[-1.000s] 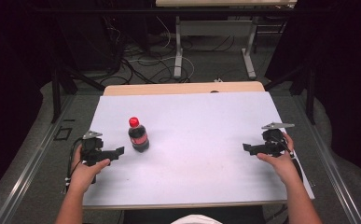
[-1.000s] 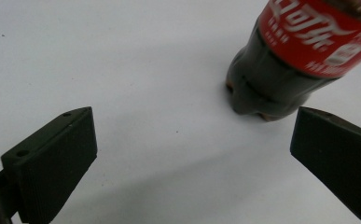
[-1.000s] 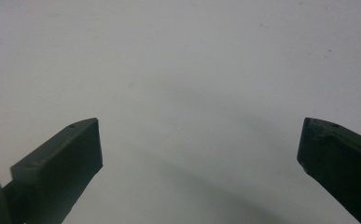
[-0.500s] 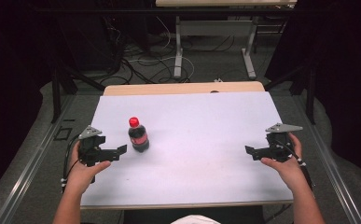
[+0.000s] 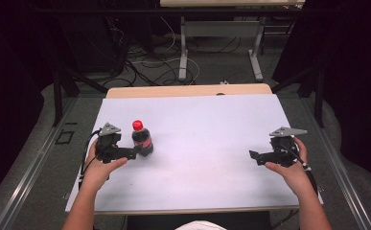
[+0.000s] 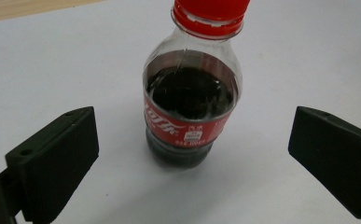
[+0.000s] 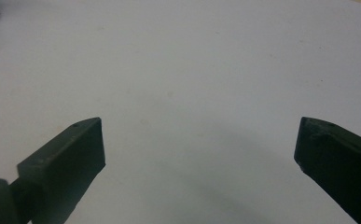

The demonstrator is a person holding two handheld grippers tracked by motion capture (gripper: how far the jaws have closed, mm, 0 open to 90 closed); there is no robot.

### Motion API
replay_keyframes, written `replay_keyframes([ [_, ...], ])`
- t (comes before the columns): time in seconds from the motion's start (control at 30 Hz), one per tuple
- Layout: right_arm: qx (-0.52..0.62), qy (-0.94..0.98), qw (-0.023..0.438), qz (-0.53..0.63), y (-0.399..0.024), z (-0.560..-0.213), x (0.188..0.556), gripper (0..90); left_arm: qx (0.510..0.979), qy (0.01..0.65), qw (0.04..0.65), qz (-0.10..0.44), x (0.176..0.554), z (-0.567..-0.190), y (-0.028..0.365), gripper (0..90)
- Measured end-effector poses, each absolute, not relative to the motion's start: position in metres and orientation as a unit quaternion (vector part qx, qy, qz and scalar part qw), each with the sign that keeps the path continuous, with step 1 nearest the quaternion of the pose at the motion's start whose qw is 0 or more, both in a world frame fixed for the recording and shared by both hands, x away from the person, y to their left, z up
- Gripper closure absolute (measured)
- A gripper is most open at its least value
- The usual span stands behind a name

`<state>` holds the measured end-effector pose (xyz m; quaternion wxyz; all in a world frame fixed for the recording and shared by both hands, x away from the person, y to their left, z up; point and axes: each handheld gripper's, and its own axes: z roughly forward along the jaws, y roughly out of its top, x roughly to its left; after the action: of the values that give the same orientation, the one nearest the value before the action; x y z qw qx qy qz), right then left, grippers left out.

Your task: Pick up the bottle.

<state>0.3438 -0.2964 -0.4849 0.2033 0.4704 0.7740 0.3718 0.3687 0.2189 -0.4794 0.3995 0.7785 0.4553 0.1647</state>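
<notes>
A small bottle point(image 5: 142, 137) of dark drink with a red cap point(image 5: 137, 125) stood upright on the left part of the white table point(image 5: 207, 124). The left gripper point(image 5: 133, 153) was just beside it, with its jaws spread wide. In the left gripper view the bottle point(image 6: 191, 88) stood between the two jaws but a little beyond their tips, touching neither. The right gripper point(image 5: 254, 156) was well apart, at the right side of the table, its jaws also spread wide and holding nothing.

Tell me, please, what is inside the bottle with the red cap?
The bottle holds a dark liquid up to its shoulder, with clear space below the red cap. The red label hides the liquid behind it.
</notes>
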Motion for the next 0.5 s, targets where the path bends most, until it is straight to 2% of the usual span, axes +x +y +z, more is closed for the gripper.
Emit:
replay_keyframes([
  [0.23, 0.473, 0.774, 0.207, 0.368, -0.298, -0.486, 0.344, 1.5, 0.779, 0.454, 0.400, 0.162, 0.384, -0.488, 0.207, 4.5],
  [0.5, 0.474, 0.771, 0.208, 0.371, -0.300, -0.488, 0.345, 1.9, 0.778, 0.458, 0.397, 0.167, 0.395, -0.499, 0.195, 11.0],
])
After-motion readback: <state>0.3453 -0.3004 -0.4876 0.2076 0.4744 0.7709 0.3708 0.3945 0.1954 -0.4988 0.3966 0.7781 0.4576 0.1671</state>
